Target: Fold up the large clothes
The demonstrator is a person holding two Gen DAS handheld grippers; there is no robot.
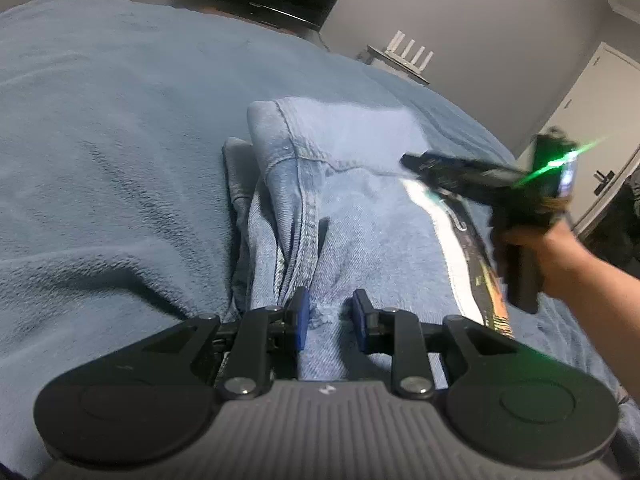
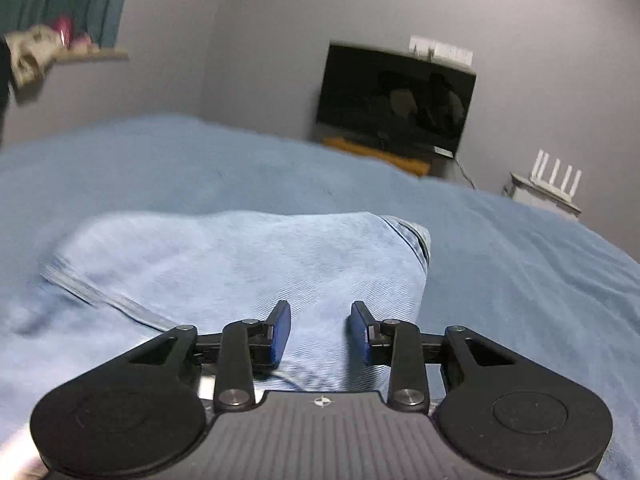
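A pair of light blue jeans [image 1: 360, 216] lies folded on a blue blanket [image 1: 112, 128] on the bed. My left gripper [image 1: 329, 318] is open, low over the near end of the jeans, empty. In the left wrist view my right gripper [image 1: 408, 160] comes in from the right above the jeans' far edge, blurred by motion. In the right wrist view my right gripper [image 2: 320, 330] is open and empty just above the jeans [image 2: 256, 264].
A dark screen [image 2: 396, 100] hangs on the grey wall beyond the bed. A white router [image 2: 556, 178] sits on a small shelf to its right. A door [image 1: 596, 120] is at the right. A shelf with cloth [image 2: 60, 50] is at the far left.
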